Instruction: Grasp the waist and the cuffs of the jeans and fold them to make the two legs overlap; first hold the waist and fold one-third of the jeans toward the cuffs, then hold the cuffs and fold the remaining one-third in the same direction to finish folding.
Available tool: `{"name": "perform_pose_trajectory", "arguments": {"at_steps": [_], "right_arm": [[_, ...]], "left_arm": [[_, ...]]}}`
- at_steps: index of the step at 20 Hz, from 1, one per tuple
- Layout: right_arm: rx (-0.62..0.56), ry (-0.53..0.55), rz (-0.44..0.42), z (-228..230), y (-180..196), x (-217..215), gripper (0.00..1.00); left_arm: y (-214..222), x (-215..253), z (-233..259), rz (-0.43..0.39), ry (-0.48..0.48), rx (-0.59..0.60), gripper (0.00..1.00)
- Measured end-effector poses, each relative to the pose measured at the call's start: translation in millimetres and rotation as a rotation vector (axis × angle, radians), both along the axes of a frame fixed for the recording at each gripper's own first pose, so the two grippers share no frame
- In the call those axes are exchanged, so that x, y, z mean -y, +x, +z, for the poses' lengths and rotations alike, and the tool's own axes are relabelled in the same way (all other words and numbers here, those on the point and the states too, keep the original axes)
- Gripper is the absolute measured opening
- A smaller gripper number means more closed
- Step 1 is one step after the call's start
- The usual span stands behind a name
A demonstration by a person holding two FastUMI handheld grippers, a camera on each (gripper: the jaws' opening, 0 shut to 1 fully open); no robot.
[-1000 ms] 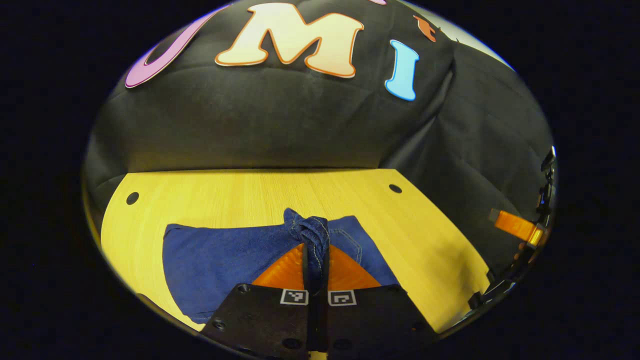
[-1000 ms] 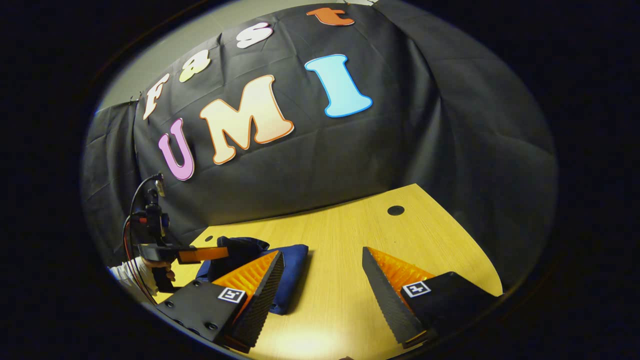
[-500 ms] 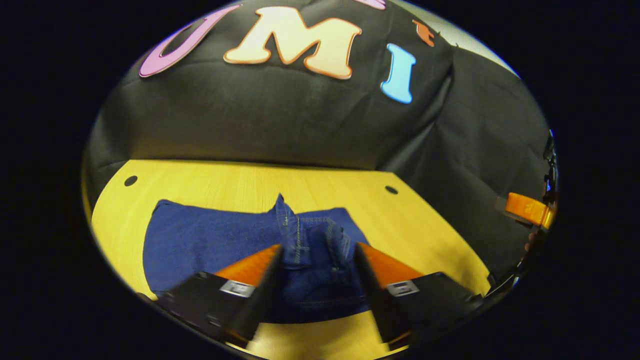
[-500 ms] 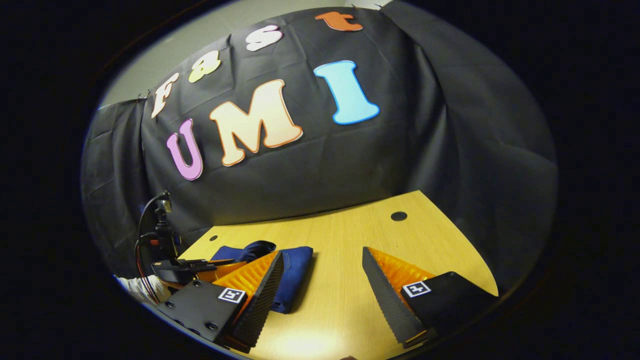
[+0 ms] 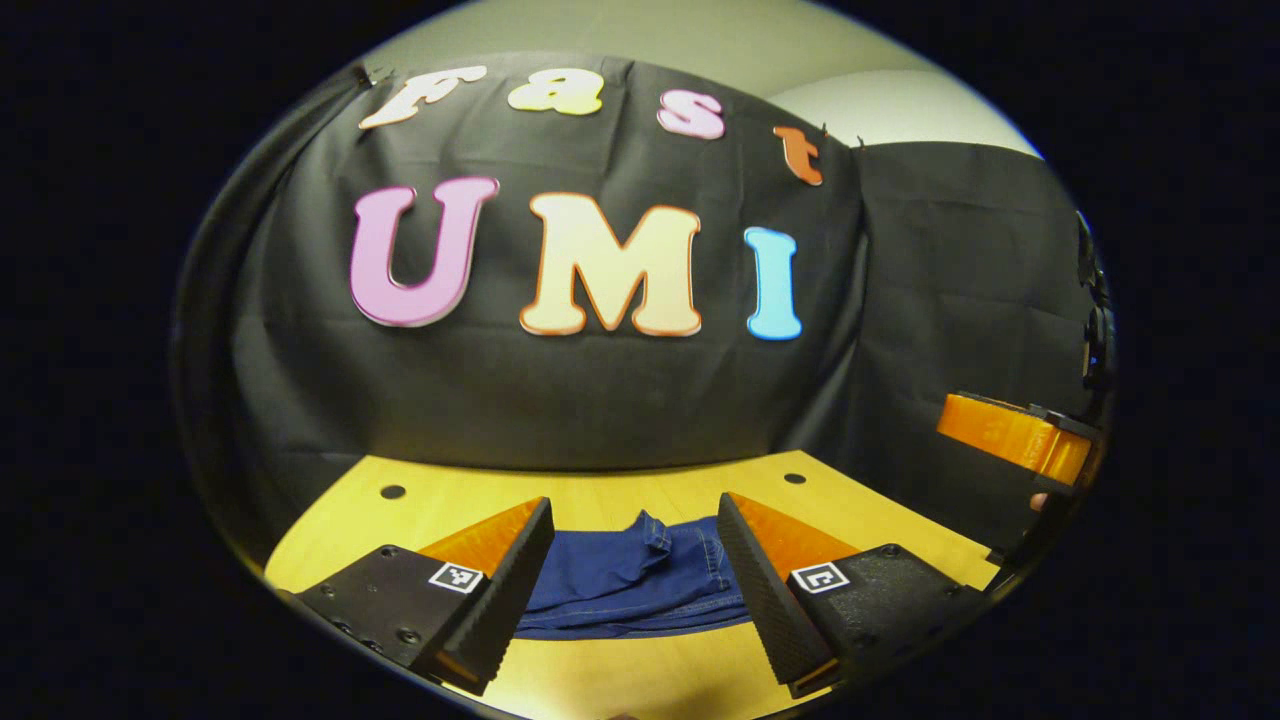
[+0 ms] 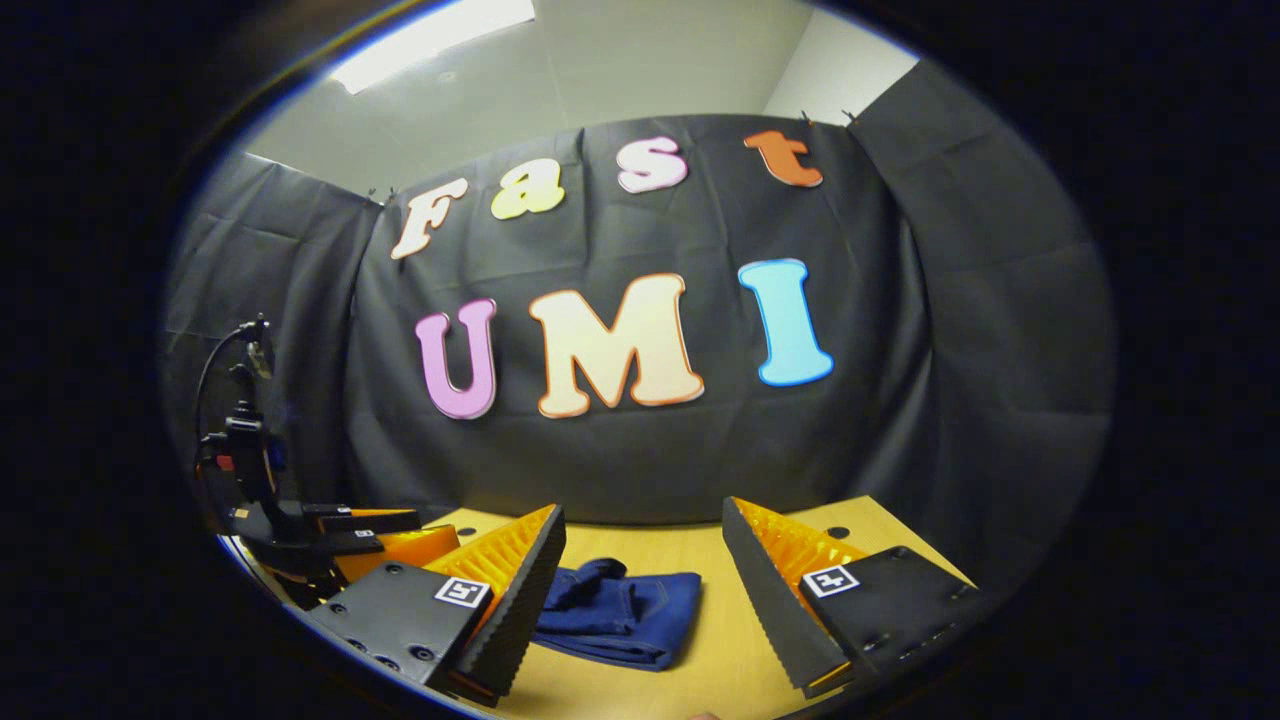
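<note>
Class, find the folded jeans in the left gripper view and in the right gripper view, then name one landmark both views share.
Left gripper view: jeans lie low at centre, on the table, between the open fingers.
Right gripper view: jeans lie low, left of centre.
Shared landmark: the round hole in the tabletop.

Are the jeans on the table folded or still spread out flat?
Folded: the jeans lie as a compact, layered bundle on the table, with one bunched fold on top.

Right gripper [image 6: 640,590] held above the table [image 6: 720,650], fingers spread wide, nothing between them. Folded jeans [image 6: 620,612] lie on the wood beyond. Left gripper [image 6: 340,530] at far left.
</note>
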State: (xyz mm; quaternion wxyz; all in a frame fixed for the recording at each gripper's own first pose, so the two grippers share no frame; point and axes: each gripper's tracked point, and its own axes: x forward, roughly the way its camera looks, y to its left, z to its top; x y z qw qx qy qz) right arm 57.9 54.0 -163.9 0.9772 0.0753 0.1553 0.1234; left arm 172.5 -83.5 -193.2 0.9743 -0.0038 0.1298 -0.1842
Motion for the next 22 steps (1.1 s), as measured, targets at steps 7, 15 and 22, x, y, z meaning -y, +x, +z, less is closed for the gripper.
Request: {"name": "perform_pose_trajectory", "arguments": {"at_steps": [7,15,22], "right_arm": [[0.038,0.059,-0.018,35,-29,-28,0.97],[0.075,0.056,-0.036,59,-46,-22,0.97],[0.079,0.05,-0.033,62,-46,-24,0.97]], "left_arm": [[-35,-39,62,0.035,0.048,0.141,0.95],[-49,-33,73,0.009,0.029,0.154,0.94],[-46,-30,73,-0.003,0.034,0.157,0.95]]}}
